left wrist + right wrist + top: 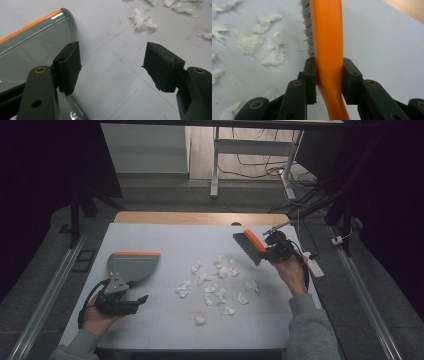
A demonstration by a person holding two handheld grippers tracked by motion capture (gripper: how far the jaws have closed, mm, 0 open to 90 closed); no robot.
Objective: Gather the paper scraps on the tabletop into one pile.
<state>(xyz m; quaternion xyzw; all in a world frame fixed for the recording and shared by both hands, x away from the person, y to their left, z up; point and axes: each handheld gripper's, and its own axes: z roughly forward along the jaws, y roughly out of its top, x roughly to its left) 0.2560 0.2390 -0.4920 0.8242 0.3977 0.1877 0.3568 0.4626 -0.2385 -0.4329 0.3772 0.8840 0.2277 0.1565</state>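
Brush held over scattered paper scraps, dustpan resting at the left.

The right hand-held gripper [270, 251] is clenched on the orange handle of a brush [249, 247], raised at the far right of the table [165, 330] with its grey bristles toward the scraps. White crumpled paper scraps [216, 285] lie strewn across the table's middle, between brush and dustpan. The left hand-held gripper [131, 304] is released, jaws spread wide with bare table between them, just near of the grey dustpan [131, 266], whose orange lip faces far. The dustpan holds nothing visible. Bare surface lies along the near edge and the far side.
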